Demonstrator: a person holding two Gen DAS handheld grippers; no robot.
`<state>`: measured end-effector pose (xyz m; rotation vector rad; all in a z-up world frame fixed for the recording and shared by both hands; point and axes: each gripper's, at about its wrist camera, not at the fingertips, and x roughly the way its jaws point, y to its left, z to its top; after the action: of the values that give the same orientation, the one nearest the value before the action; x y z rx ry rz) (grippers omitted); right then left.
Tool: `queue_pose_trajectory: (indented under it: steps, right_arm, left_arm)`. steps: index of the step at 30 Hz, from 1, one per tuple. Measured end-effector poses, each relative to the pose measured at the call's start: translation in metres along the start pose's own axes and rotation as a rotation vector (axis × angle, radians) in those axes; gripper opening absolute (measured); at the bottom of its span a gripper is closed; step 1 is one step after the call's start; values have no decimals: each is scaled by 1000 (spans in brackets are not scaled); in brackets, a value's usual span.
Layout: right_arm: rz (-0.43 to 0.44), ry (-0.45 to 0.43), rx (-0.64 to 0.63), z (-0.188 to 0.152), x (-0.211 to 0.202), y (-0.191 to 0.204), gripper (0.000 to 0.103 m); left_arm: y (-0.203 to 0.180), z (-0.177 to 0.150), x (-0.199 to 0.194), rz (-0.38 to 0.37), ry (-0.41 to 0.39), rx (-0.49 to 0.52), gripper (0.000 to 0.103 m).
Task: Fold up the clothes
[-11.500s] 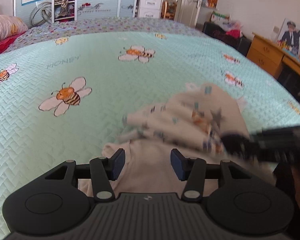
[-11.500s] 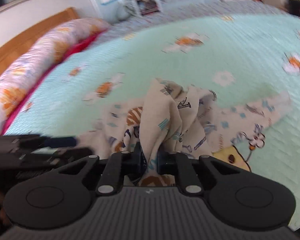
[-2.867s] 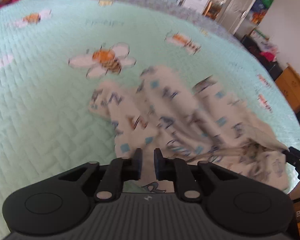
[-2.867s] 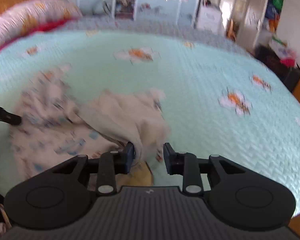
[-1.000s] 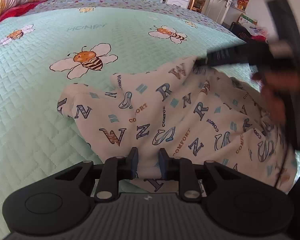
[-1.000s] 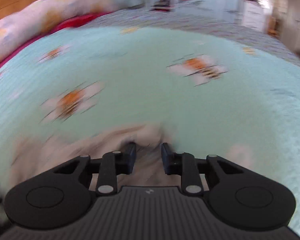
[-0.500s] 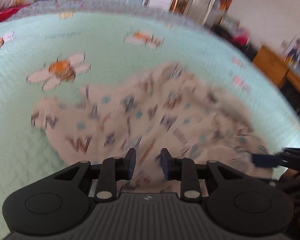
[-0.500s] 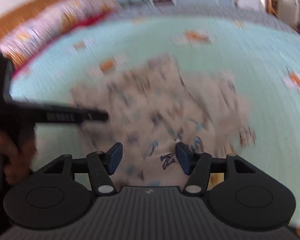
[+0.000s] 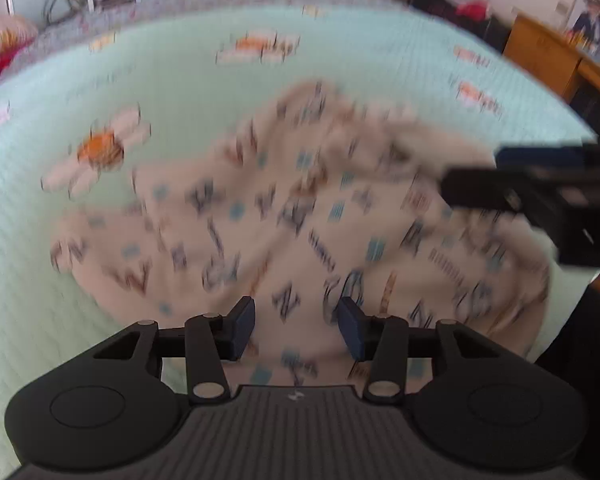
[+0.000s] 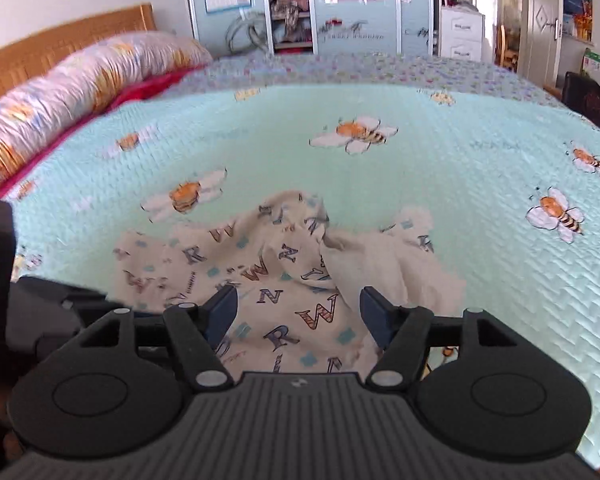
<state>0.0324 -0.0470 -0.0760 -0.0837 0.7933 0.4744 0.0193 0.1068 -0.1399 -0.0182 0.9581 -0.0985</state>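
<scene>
Cream letter-print garment (image 10: 284,280), one; two opening tongs (image 9: 296,334)

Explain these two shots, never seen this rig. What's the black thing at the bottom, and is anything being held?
No robot arm here: a person holds a handheld gripper in each hand, each with a fisheye camera looking along its two fingers. One picture is from the left gripper, the other from the right gripper; the black shape at the bottom is the gripper itself. A cream garment printed with letters lies rumpled on a bed with a mint bee-print bedspread. Both sets of jaws are opening, with cloth below the gap, but the pads don't press on it. Nothing is held. The left view is blurred.
</scene>
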Motion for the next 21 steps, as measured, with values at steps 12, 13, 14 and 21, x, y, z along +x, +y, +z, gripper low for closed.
queue_pose_trajectory:
  steps: [12,13,14,21]
  right_arm:
    - [22,13,-14,-42,-34,1,69]
    - [24,-25,-21,-35,-37,5,69]
    - [19,-64,-43,-30,-39,7,69]
    - [-138,-32,-159,3,39,-4,74]
  left_arm:
    - [5,-22,-46,34,-76,51,55]
    - [7,-16,-48,37,-95,40,55]
    - [9,-8,-47,38,-107,27,55]
    - [23,21,4,131,-28,9,58]
